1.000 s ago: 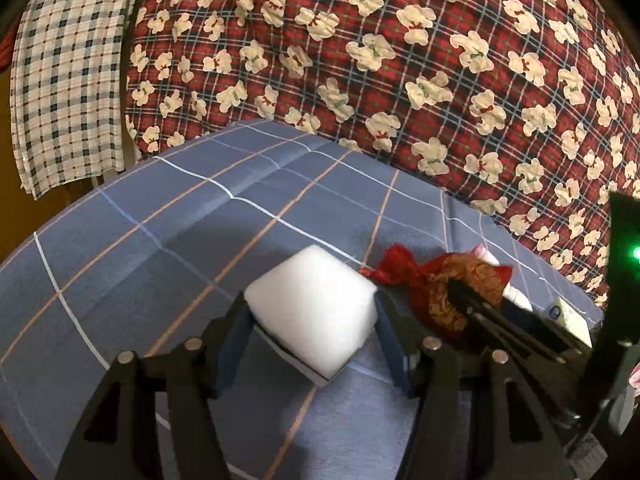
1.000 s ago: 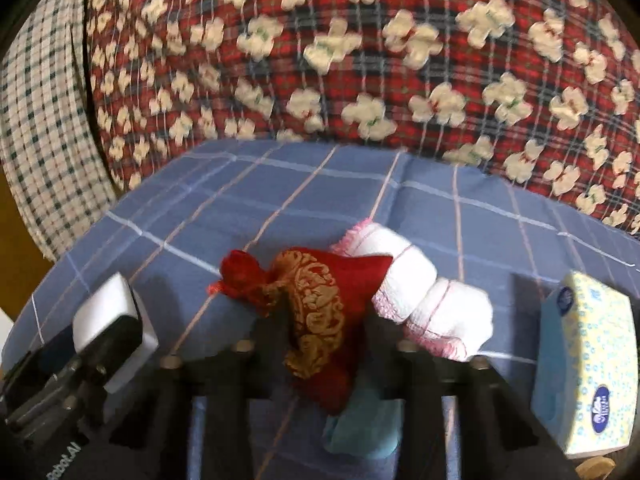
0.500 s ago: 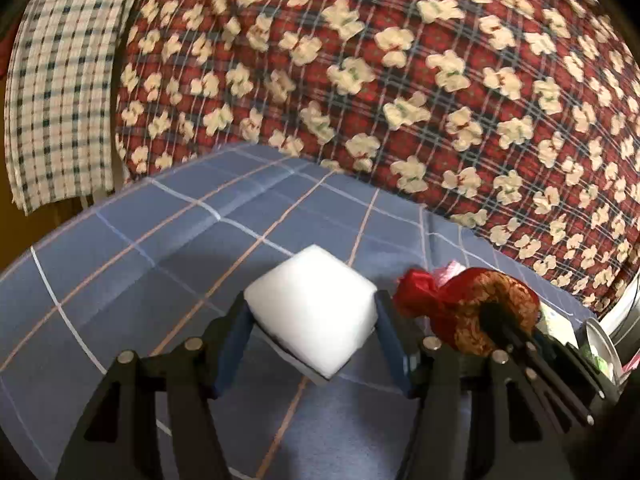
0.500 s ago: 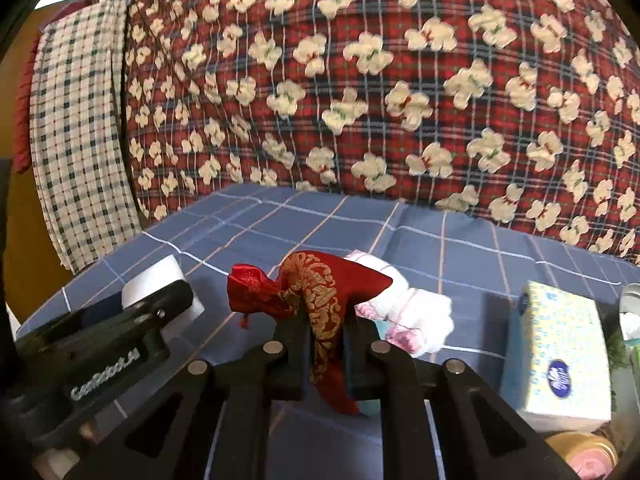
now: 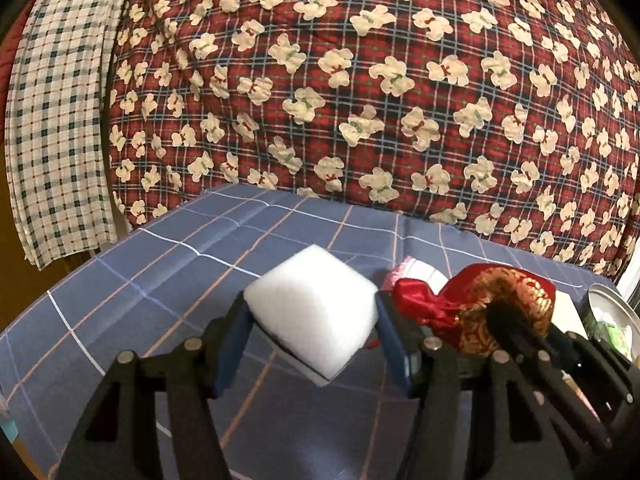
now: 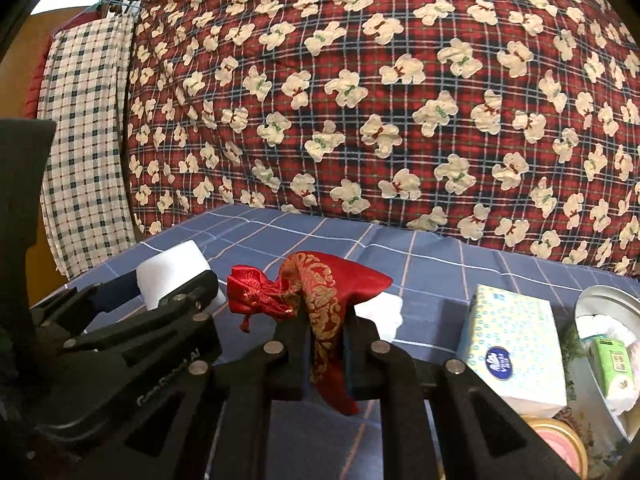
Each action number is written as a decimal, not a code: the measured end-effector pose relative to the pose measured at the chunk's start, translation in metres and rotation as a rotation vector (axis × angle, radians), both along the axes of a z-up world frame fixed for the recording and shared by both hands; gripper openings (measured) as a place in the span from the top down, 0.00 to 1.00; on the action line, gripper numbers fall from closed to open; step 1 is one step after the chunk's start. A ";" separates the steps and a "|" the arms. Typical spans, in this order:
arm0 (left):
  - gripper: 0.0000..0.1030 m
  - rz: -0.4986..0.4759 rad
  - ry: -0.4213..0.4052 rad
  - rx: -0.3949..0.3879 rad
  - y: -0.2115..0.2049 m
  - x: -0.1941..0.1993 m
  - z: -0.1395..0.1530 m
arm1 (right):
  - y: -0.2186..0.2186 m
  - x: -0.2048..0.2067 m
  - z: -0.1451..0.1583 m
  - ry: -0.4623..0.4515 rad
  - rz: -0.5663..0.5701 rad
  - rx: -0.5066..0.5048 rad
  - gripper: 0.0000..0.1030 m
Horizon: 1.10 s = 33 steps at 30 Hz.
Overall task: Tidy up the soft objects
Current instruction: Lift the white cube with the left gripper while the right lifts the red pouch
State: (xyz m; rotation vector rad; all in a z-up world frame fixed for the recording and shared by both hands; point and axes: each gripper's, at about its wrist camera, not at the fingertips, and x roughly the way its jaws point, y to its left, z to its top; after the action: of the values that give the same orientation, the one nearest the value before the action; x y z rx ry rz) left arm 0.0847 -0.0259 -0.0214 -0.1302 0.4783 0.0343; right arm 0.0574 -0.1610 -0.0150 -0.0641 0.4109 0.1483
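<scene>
Left gripper (image 5: 314, 320): clamped on a white foam block (image 5: 312, 312), pads pressing both sides, block lifted clear of the blue checked cloth (image 5: 160, 264).
Right gripper (image 6: 326, 332): jaws pinched tight on a red and gold brocade pouch (image 6: 320, 284); its gathered neck flops to the left, its tail hangs below the fingers.
Rolled white towel (image 6: 382, 312): on the cloth just behind the pouch, partly hidden.
Tissue box (image 6: 510, 340): near the cloth's right edge.
Metal tin (image 6: 600, 300): at the right edge, beside the tissue box.
Backdrop: red plaid quilt with bears (image 6: 380, 100).
</scene>
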 end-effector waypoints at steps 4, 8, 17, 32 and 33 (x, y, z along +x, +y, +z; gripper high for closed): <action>0.41 0.000 -0.012 0.007 -0.006 -0.007 0.001 | -0.006 -0.010 0.001 -0.028 -0.008 0.004 0.87; 0.41 -0.004 -0.023 0.018 -0.016 -0.013 0.001 | -0.017 -0.018 0.003 -0.047 -0.025 0.006 0.87; 0.41 -0.012 -0.109 0.107 -0.042 -0.030 0.008 | -0.036 -0.031 0.006 -0.089 -0.054 0.005 0.87; 0.41 -0.094 -0.081 0.091 -0.077 -0.029 0.007 | -0.067 -0.040 0.008 -0.096 -0.095 0.007 0.87; 0.41 -0.097 -0.078 0.092 -0.079 -0.029 0.007 | -0.069 -0.040 0.008 -0.093 -0.097 0.007 0.87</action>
State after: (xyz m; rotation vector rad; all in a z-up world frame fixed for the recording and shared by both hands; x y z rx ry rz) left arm 0.0561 -0.1050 -0.0146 -0.0177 0.4036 -0.0441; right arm 0.0175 -0.2299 -0.0073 -0.0437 0.3200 0.0512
